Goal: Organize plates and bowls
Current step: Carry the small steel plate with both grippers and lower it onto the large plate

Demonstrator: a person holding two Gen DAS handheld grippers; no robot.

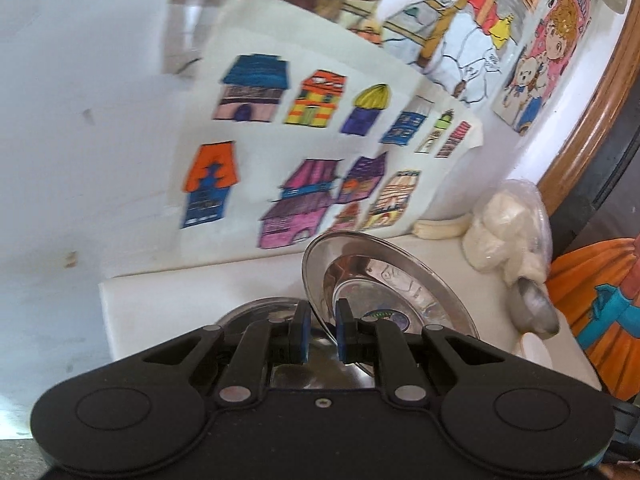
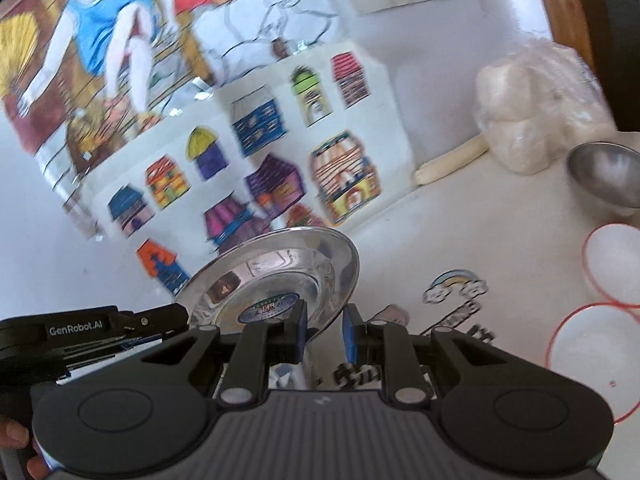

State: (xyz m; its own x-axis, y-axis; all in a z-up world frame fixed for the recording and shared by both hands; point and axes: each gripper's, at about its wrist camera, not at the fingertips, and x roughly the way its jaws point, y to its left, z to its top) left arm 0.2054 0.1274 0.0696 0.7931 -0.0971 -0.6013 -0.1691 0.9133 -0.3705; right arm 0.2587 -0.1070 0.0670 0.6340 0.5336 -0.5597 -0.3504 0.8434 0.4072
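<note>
Both grippers are clamped on the same shiny round steel plate point(image 1: 384, 280): left gripper point(image 1: 322, 334) pinches its near rim, right gripper point(image 2: 325, 332) the opposite edge. It's tilted, lifted over the white table point(image 2: 460, 236), near two red-rimmed white bowls point(image 2: 592, 352).

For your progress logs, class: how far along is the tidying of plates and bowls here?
Done: nothing visibly stacked yet. In hand: both the left gripper and right gripper clamp one tilted steel plate. Left: the steel bowl and two red-rimmed white bowls lie apart.
</note>
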